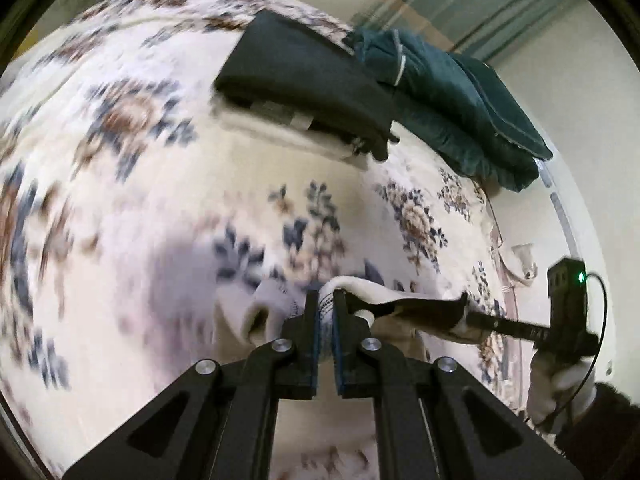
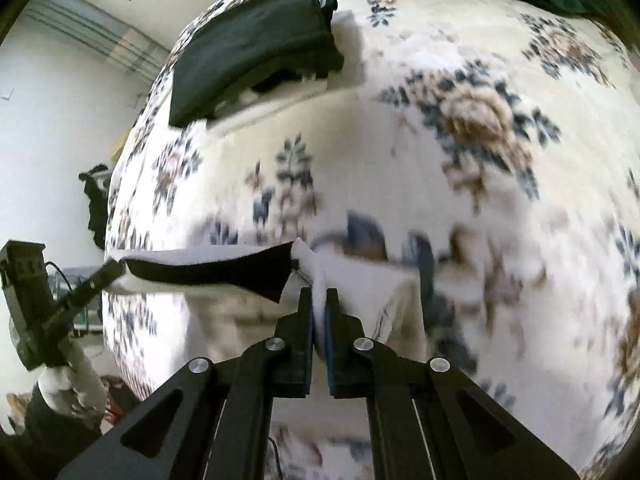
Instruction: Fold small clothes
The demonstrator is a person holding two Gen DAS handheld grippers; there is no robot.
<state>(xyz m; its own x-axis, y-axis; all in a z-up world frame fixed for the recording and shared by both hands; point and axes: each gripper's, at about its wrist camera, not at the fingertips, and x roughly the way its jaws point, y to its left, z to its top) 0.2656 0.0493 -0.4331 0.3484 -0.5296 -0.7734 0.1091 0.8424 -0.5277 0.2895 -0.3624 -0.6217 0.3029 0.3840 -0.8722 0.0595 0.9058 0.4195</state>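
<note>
A small cream garment with a dark inner band is stretched in the air between my two grippers, above a floral blanket. My left gripper is shut on one corner of it. My right gripper is shut on the other corner. The right gripper also shows in the left wrist view, at the garment's far end. The left gripper shows in the right wrist view. The cloth below the held edge hangs down, partly hidden by the fingers.
A folded black garment lies on a cream folded one at the back of the bed. A dark green quilted cushion lies beside it near the wall. The bed edge drops off at the left of the right wrist view.
</note>
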